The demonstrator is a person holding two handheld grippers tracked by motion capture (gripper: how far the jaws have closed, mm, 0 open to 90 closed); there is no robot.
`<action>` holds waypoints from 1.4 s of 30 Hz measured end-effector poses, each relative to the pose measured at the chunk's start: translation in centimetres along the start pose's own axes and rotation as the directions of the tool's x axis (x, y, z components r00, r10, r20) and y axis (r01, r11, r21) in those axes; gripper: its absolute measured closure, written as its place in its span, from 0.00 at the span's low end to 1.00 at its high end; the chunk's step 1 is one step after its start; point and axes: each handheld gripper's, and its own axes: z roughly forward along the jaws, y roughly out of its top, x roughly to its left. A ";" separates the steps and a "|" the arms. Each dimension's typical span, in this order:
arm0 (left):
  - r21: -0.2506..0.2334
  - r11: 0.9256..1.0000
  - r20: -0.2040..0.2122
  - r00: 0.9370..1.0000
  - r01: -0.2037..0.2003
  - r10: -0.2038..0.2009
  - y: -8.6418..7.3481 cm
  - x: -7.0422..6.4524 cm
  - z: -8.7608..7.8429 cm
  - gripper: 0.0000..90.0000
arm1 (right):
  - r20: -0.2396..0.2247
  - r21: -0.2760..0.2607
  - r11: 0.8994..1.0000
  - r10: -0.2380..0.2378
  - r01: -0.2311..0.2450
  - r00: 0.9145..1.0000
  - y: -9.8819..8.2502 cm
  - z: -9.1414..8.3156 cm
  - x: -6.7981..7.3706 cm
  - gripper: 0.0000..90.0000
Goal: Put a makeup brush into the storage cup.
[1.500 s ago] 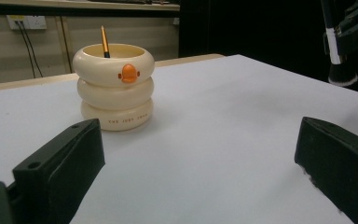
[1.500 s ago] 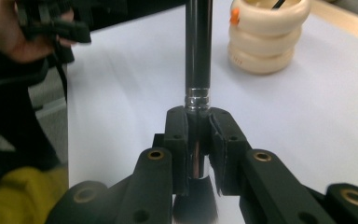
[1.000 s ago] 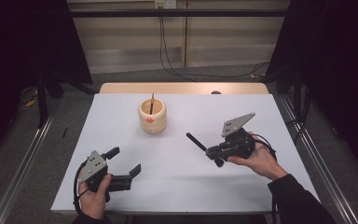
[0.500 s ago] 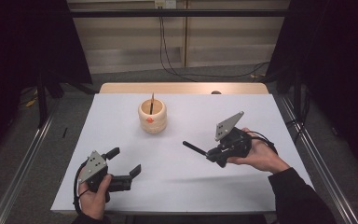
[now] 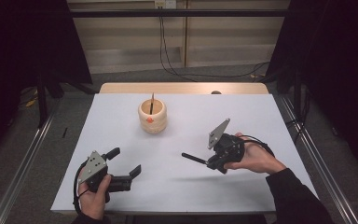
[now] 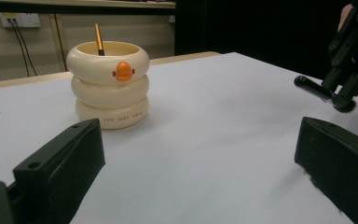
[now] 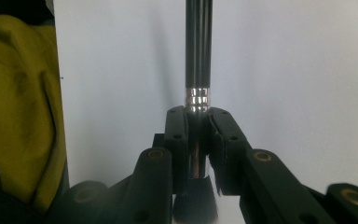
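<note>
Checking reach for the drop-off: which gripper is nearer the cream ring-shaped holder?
Too close to call. The right gripper, shut on a black brush, sits right of the holder and nearer the person. The left gripper, jaws open, sits front-left.

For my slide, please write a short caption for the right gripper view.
Right tool shut on a black makeup brush, handle pointing away over the white table.

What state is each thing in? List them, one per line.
Left claw: open, nothing between its jaws, low over the table.
Right claw: shut on the black brush, held above the table.
Black brush: gripped near its silver band, handle pointing away from the claw, roughly level.
Cream holder: upright on the table, one thin brush standing inside.
White table: bare around the holder.
</note>
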 end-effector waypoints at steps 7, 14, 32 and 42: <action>0.009 1.000 -0.002 1.000 -0.003 0.003 0.0 0.0 0.0 0.02 | -0.006 0.052 0.999 0.004 -0.004 1.000 0.1 0.5 0.2 0.87; 0.003 1.000 0.013 1.000 0.000 0.000 0.1 0.0 0.0 0.02 | -0.005 0.043 0.999 -0.005 0.005 1.000 0.1 0.5 0.2 0.87; 0.001 0.999 0.119 0.992 -0.046 0.045 2.5 -0.6 0.3 0.02 | -0.018 0.045 0.999 0.000 0.001 1.000 -0.1 0.6 0.1 0.87; -0.057 0.997 0.171 0.983 -0.059 0.068 4.2 -0.8 0.9 0.02 | -0.020 0.042 0.999 0.001 -0.001 1.000 -0.1 0.5 0.1 0.87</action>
